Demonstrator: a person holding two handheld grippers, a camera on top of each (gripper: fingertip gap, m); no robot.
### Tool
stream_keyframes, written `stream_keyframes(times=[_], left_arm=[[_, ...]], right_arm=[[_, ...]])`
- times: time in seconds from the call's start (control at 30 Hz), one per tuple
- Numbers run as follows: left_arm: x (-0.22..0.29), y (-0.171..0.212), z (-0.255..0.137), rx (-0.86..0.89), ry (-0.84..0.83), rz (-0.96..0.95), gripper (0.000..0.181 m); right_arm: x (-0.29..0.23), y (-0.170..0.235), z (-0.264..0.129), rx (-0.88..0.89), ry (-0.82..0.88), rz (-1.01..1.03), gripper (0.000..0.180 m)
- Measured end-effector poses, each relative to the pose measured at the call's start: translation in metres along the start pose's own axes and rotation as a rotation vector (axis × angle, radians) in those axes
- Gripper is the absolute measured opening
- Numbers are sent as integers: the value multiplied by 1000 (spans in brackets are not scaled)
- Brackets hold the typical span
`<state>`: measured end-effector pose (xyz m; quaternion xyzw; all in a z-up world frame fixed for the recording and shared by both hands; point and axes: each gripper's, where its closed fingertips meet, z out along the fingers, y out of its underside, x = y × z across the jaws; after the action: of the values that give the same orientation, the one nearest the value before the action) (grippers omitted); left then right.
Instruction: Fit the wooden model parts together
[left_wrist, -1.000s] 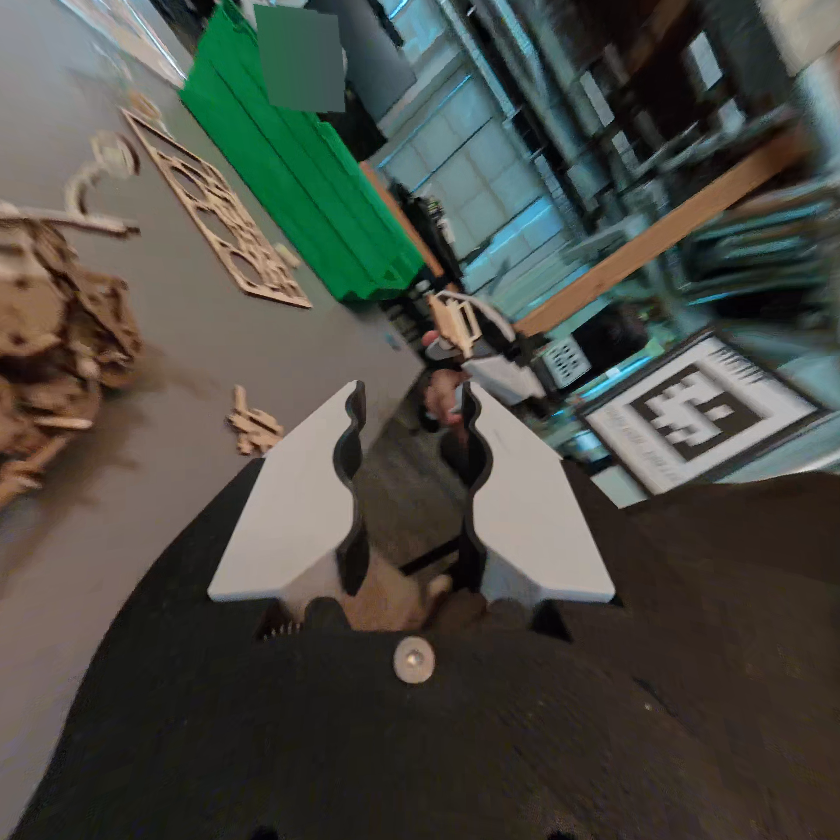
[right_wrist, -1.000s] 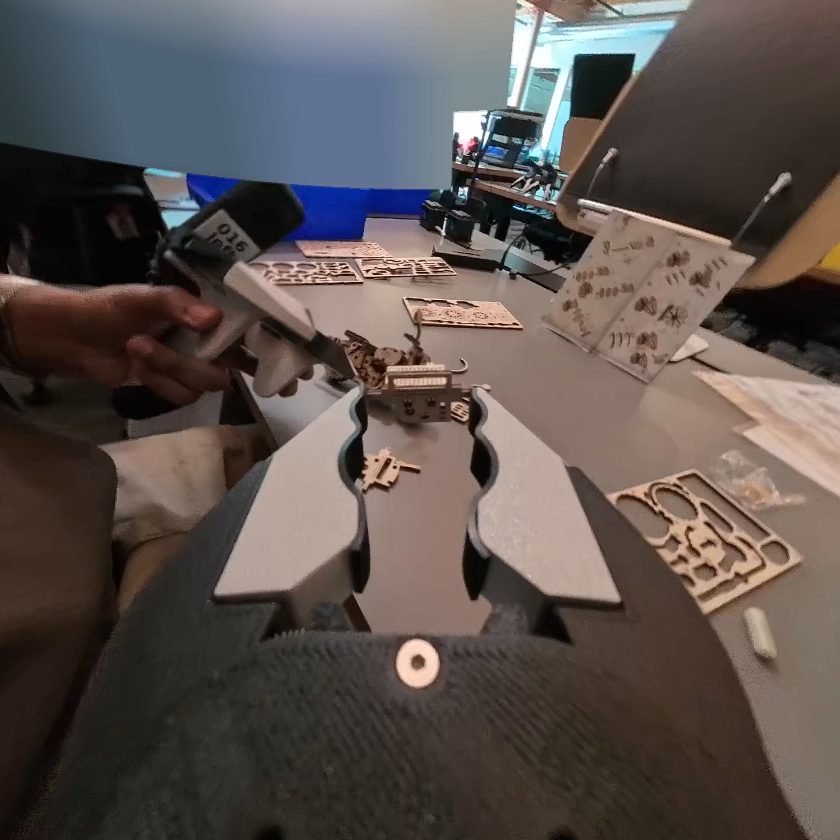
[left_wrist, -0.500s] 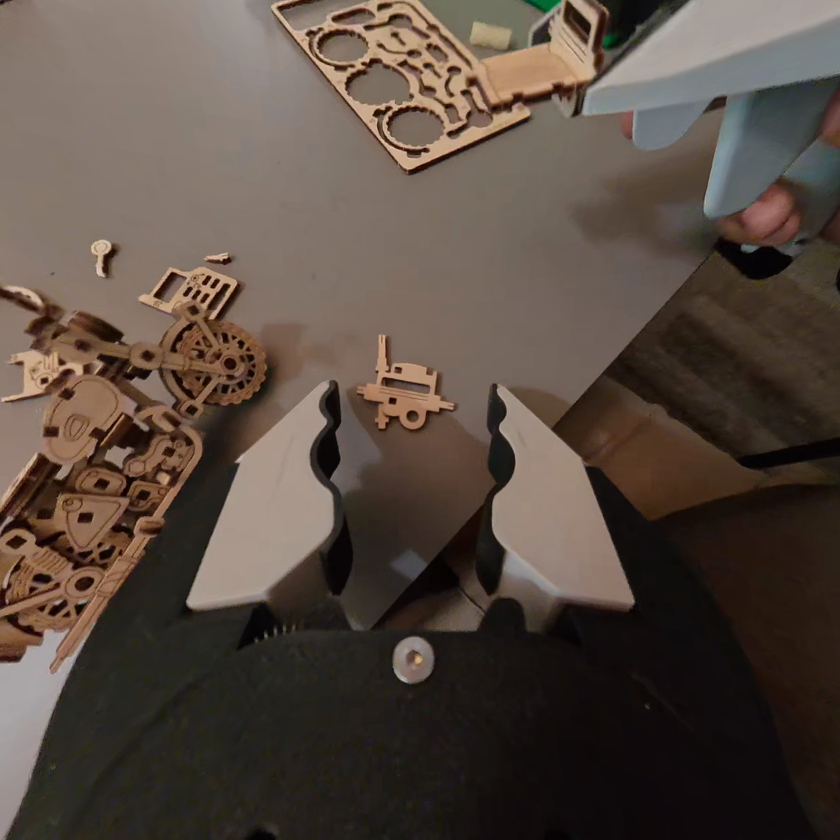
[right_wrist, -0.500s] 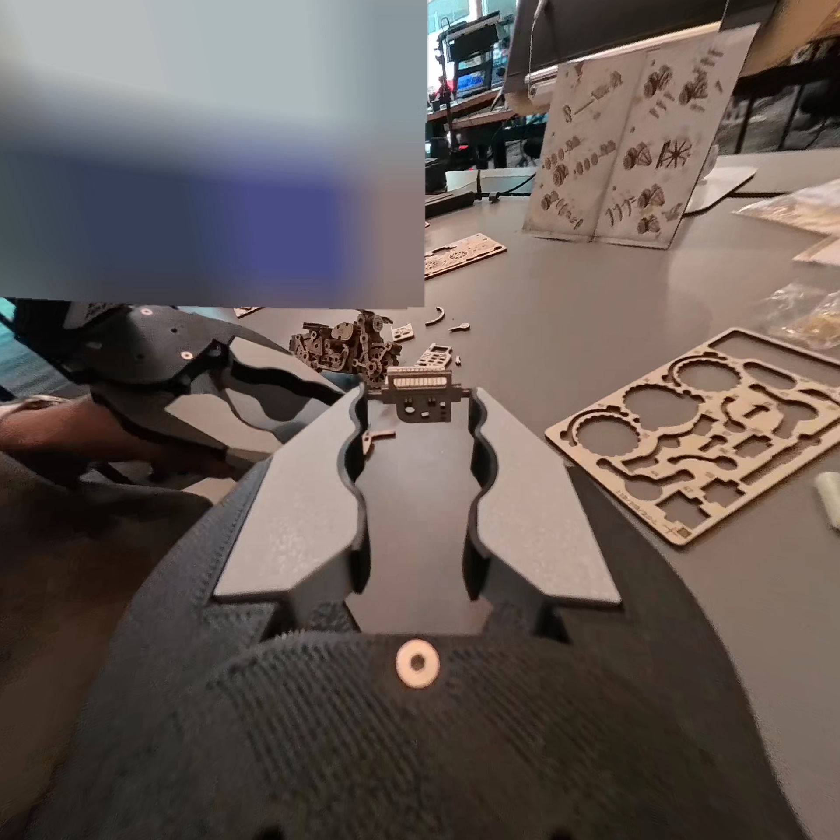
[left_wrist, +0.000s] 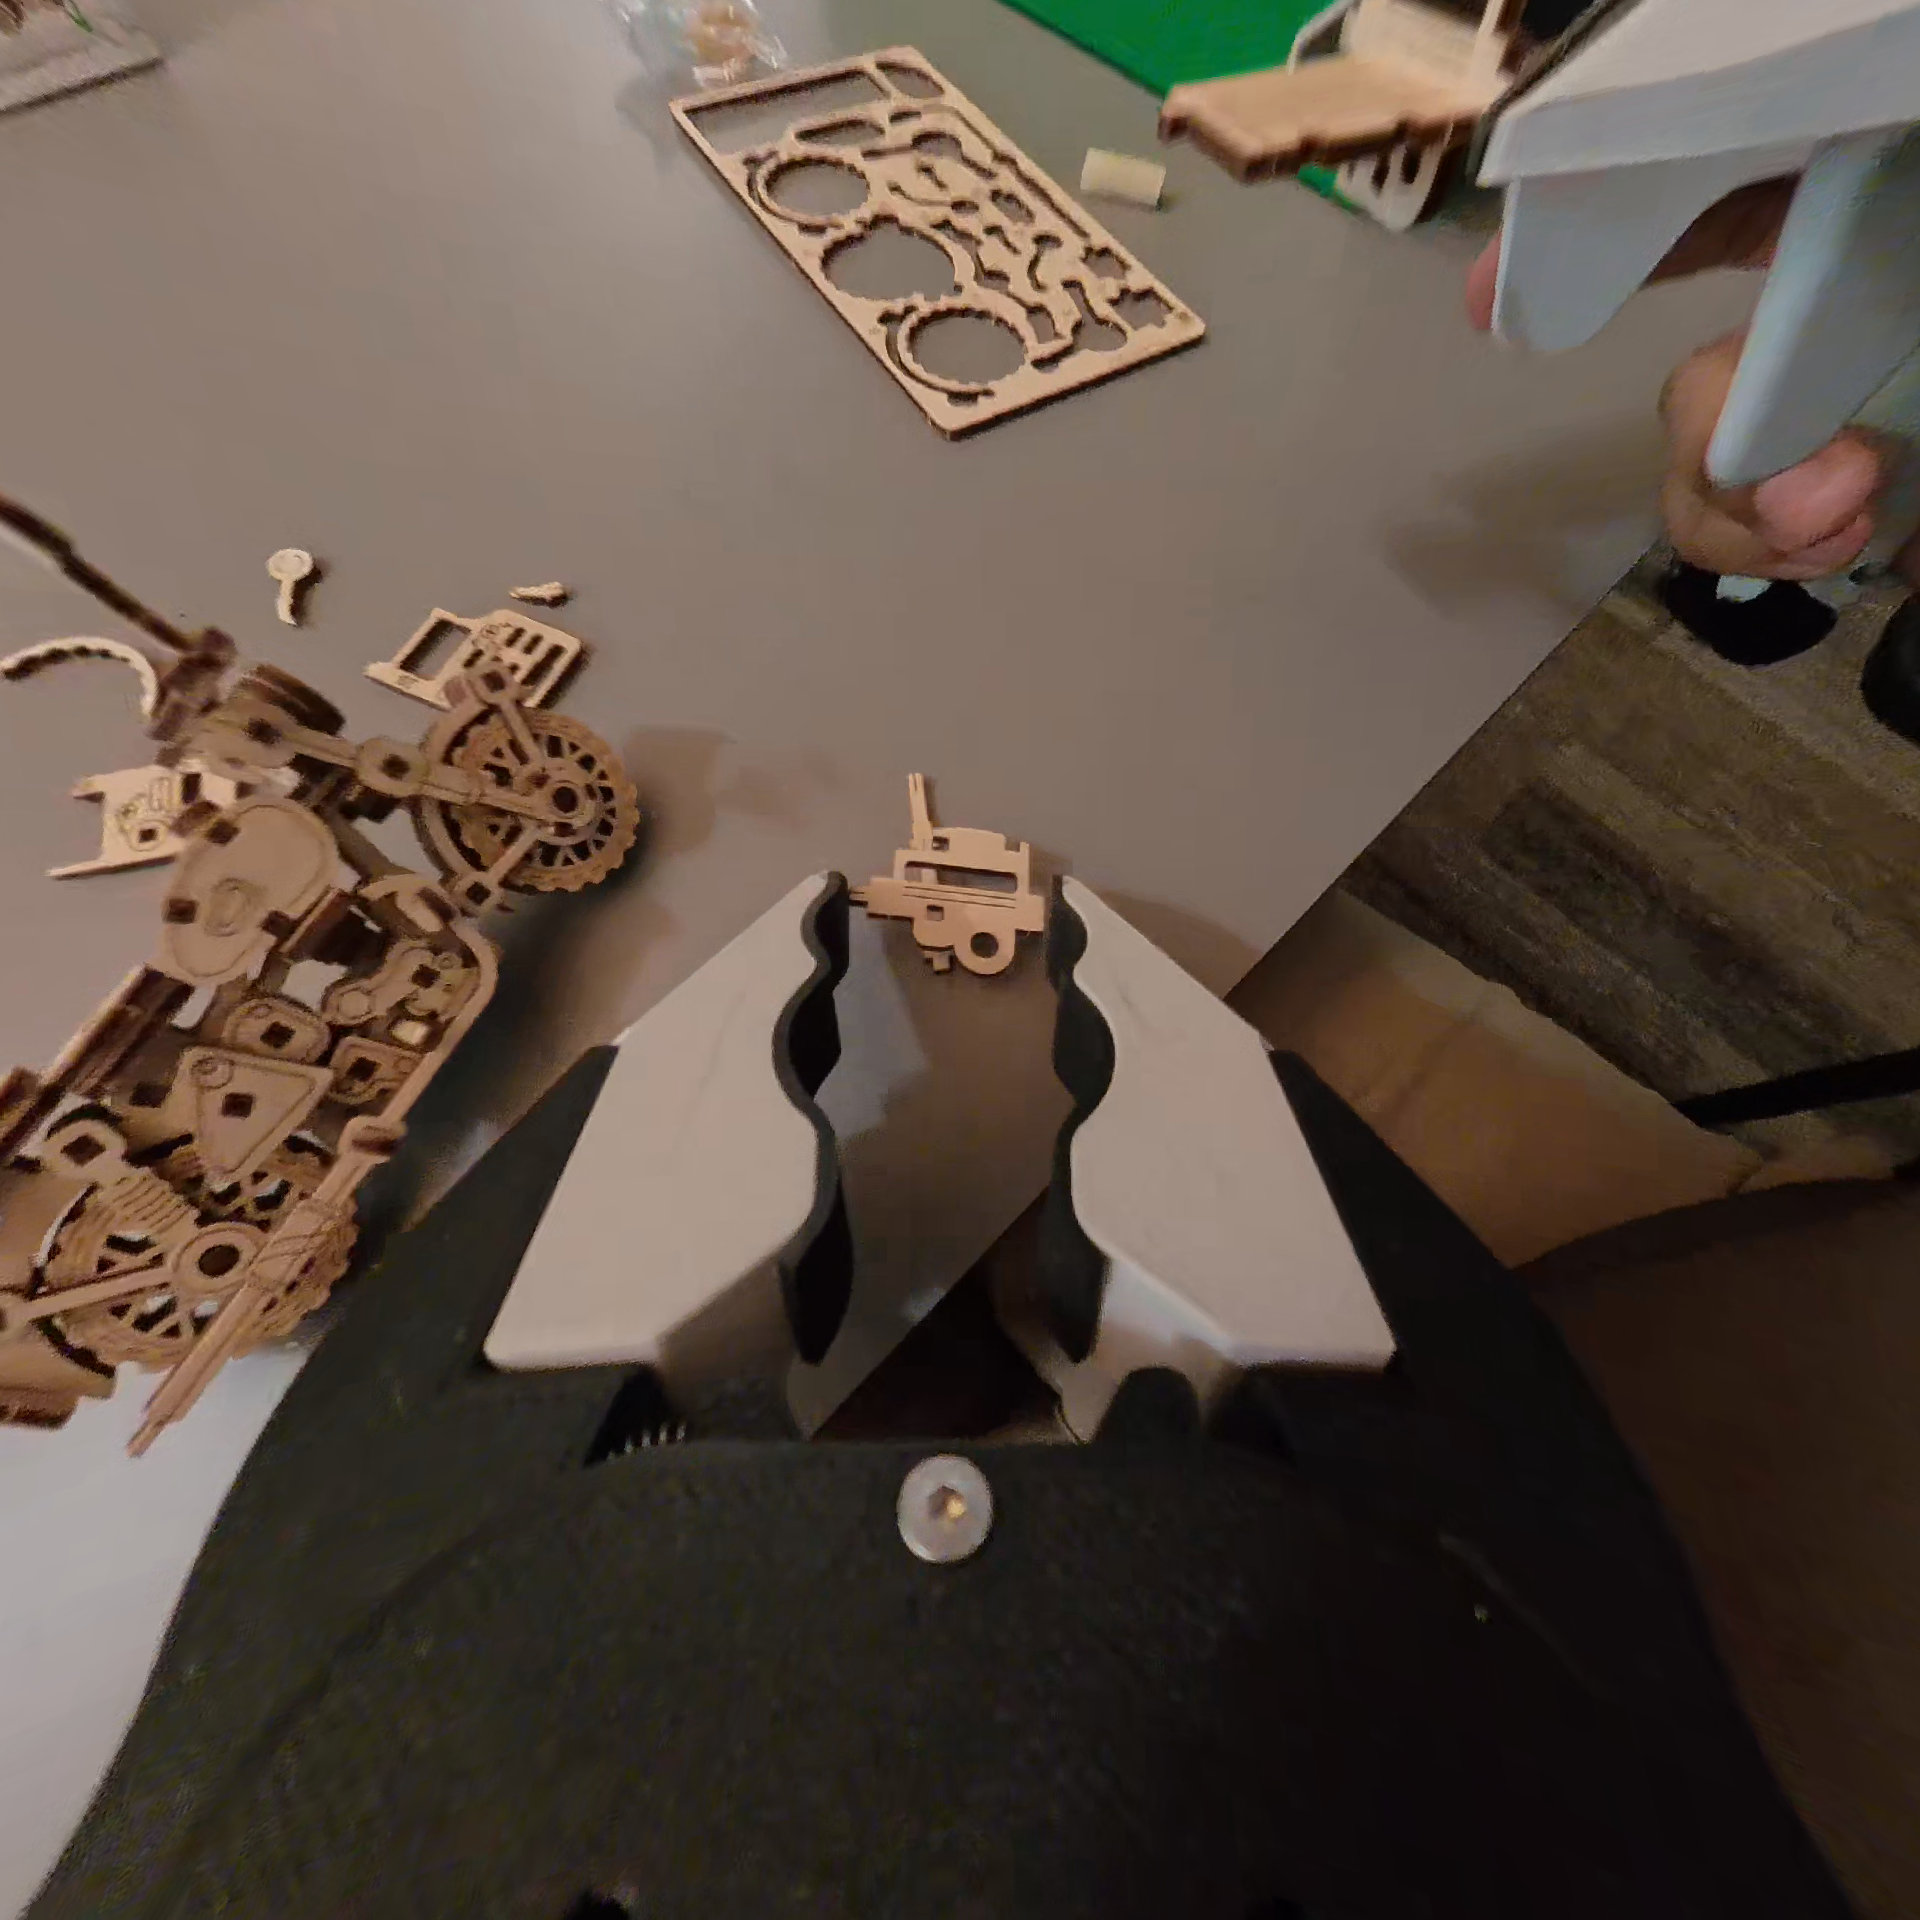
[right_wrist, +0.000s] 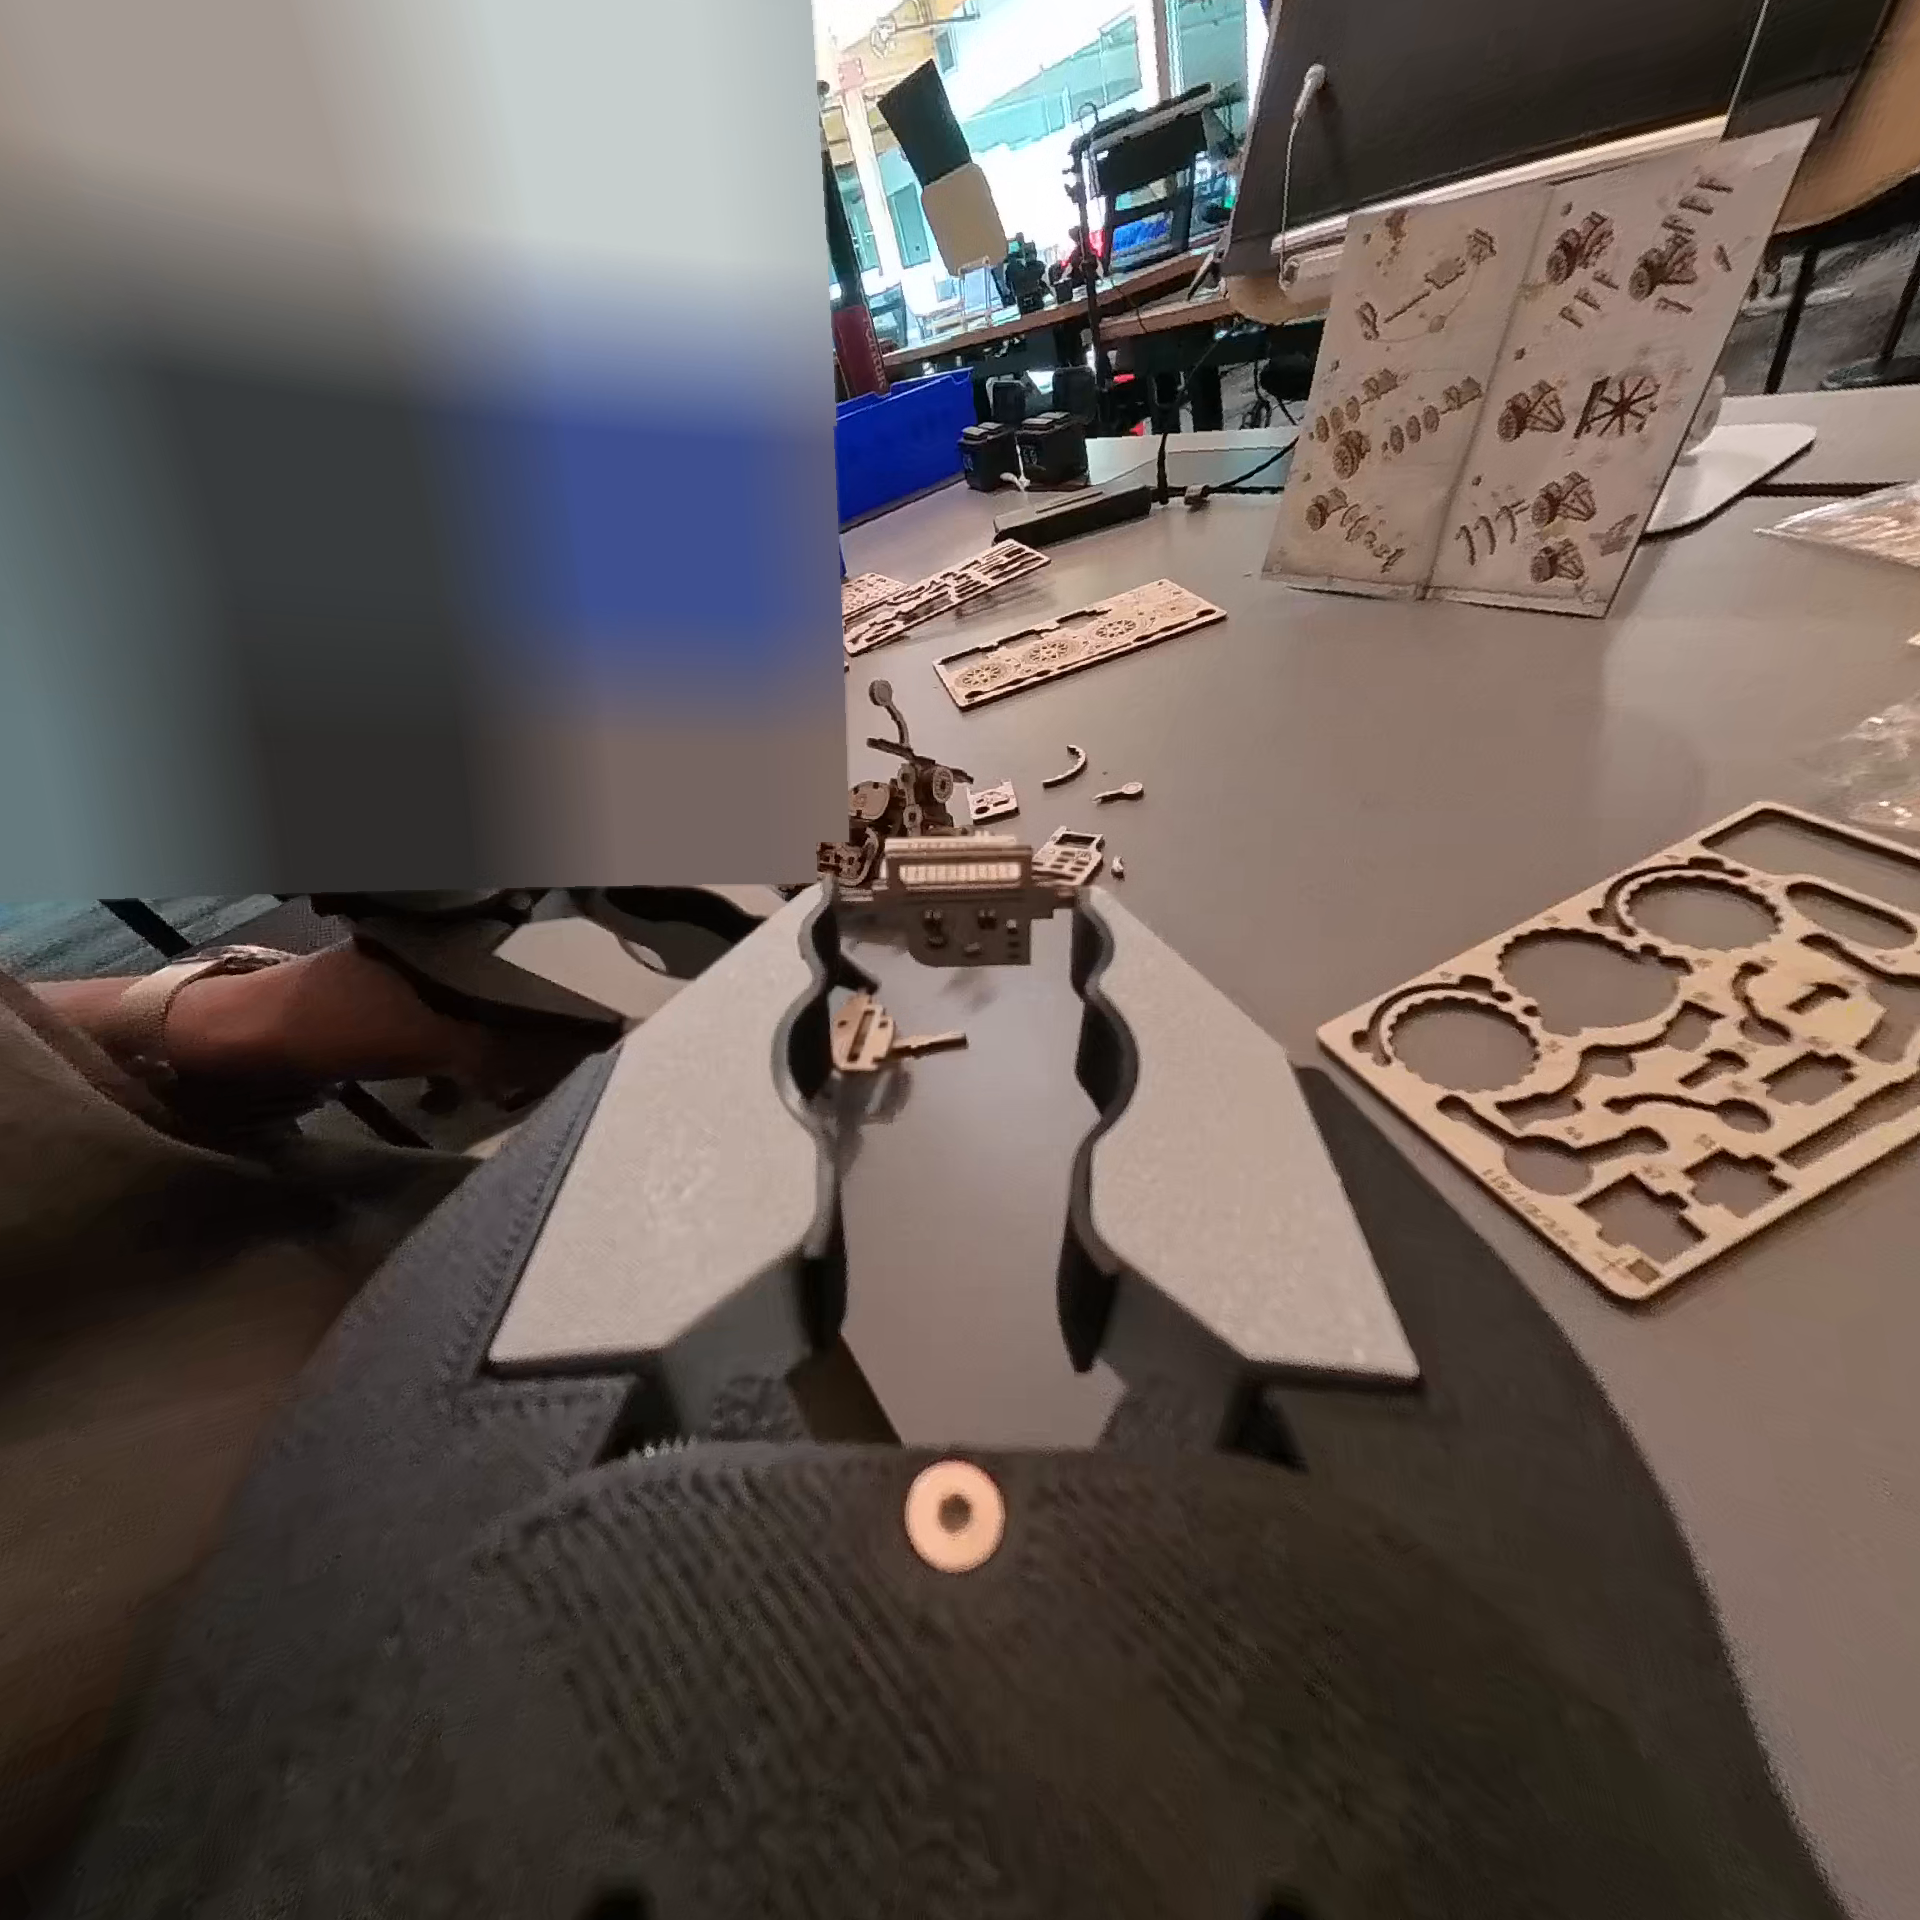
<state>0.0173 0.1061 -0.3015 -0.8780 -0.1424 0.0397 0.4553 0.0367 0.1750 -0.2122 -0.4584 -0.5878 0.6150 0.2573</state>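
A grey table (left_wrist: 1039, 540) carries the pieces of a wooden model kit, and every position here is given relative to a small flat wooden part (left_wrist: 956, 899) that lies near the table's front edge. In the left wrist view, the left gripper (left_wrist: 948, 902) hangs low over this part with its jaws spread apart, one fingertip on each side of the part; whether the tips touch it cannot be told. To the left of the part lies a half-built wooden motorcycle model (left_wrist: 270, 977) on its side, one toothed wheel nearest the part. Beyond the part, farther back on the table, lies a punched-out wooden sheet (left_wrist: 935, 244) with round and notched holes, and just beside that sheet's far right end sits a small pale cylinder (left_wrist: 1120, 177). Up and to the right of the part, above the table's edge, the right gripper (right_wrist: 954, 914) is held in a person's hand (left_wrist: 1766, 499), and it grips a boxy wooden subassembly (right_wrist: 961, 902) between its fingertips, jaws closed on it. In the right wrist view the same flat part (right_wrist: 878, 1039) lies on the table just below that held subassembly. Well behind the part stands a folded instruction sheet (right_wrist: 1538, 353), propped upright.
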Motion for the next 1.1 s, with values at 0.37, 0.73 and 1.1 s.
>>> stream_keyframes(times=[0.37, 0.73, 1.1], left_arm=[[-38, 19, -28, -26, -65, -69, 43], [-12, -1, -11, -118, 53, 96, 24], [34, 11, -1, -223, 243, -51, 33]], right_arm=[[1, 9, 7, -29, 14, 1, 44], [8, 8, 5, -19, 14, 38, 44], [9, -1, -2, 10, 17, 46, 44]])
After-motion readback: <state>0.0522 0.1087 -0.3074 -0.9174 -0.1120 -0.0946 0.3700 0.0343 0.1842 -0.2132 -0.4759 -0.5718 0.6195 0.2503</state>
